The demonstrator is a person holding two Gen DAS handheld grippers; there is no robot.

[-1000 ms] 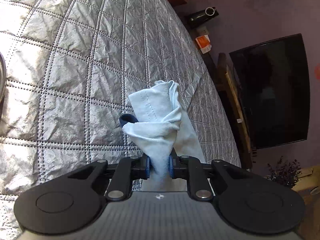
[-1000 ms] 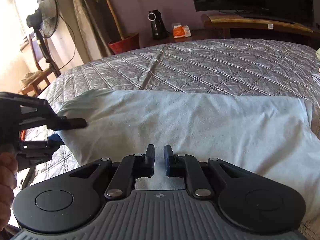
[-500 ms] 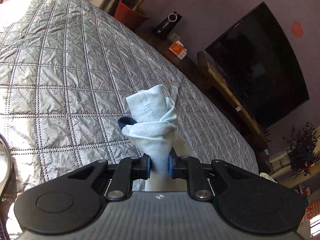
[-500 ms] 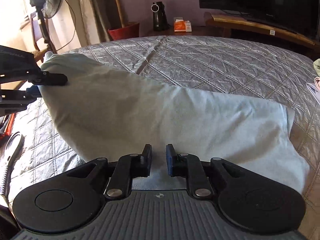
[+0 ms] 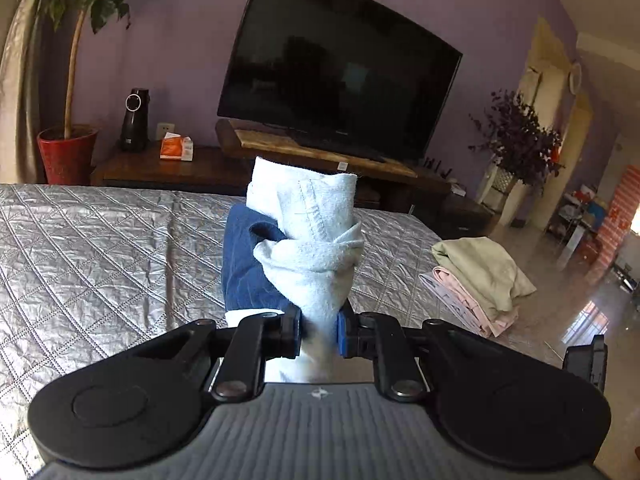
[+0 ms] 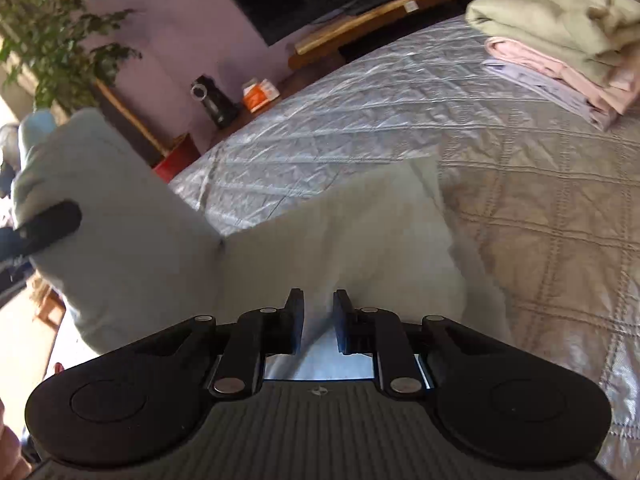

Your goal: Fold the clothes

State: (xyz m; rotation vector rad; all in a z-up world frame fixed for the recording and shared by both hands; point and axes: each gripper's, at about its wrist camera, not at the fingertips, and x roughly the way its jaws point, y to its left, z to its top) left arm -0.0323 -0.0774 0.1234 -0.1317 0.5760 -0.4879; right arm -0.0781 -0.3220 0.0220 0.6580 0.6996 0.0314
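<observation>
Both grippers, left [image 5: 319,330] and right [image 6: 319,326], clamp one pale-blue garment [image 6: 360,236]; three folded clothes [image 6: 560,32] stacked.

Soft matt cotton garment [image 5: 308,240]; shiny quilted bedspread [image 5: 100,248]; glossy wood stand [image 5: 320,152].

Quilted silver bed [image 5: 100,248]; folded clothes stack [image 5: 480,280]; pale-blue garment [image 6: 360,232]

A dark television [image 5: 336,68] stands beyond the quilted bedspread [image 5: 100,248], beside a potted plant [image 5: 68,80].
</observation>
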